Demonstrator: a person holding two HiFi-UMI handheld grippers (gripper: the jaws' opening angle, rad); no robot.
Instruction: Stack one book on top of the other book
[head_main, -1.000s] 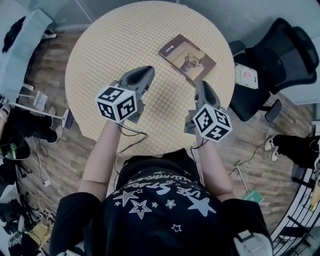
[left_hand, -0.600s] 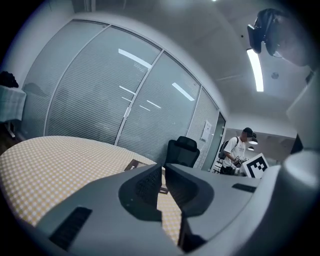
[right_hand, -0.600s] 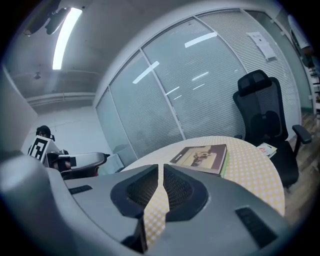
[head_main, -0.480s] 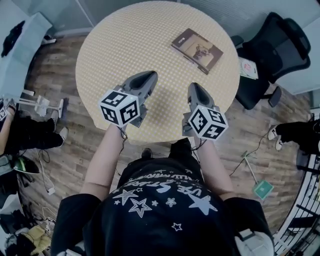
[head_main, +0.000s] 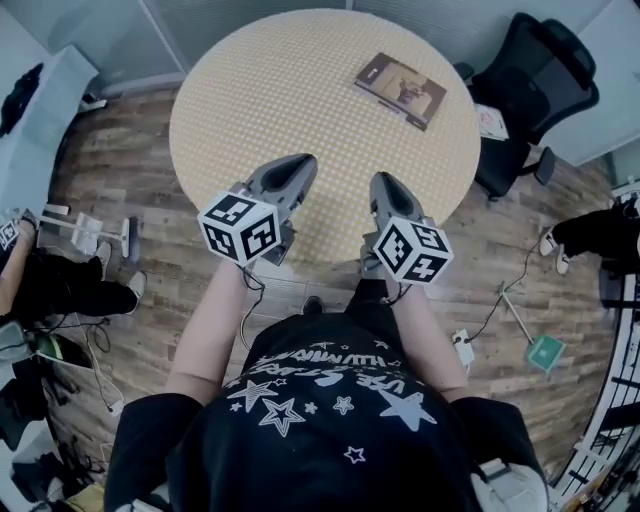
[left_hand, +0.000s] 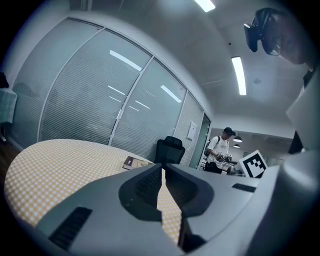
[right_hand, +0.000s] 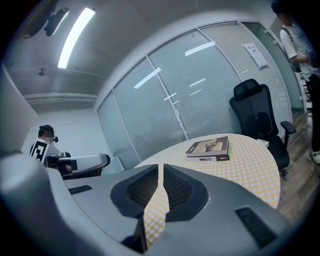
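Backed off: you have drawn both hand-held grippers to the worktop's (head_main: 250, 110) near edge, well apart from the books.
Your left hand-held gripper (head_main: 297, 168) and right hand-held gripper (head_main: 384, 186) are all but closed, holding nothing. The upper book (right_hand: 210, 146) lies on the lower book (right_hand: 214, 158) at the far rim, so stacking looks finished.

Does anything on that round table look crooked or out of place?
Only slightly: the top book is not squared with the lower book, whose edge peeks out. Nothing else on the table stands out.
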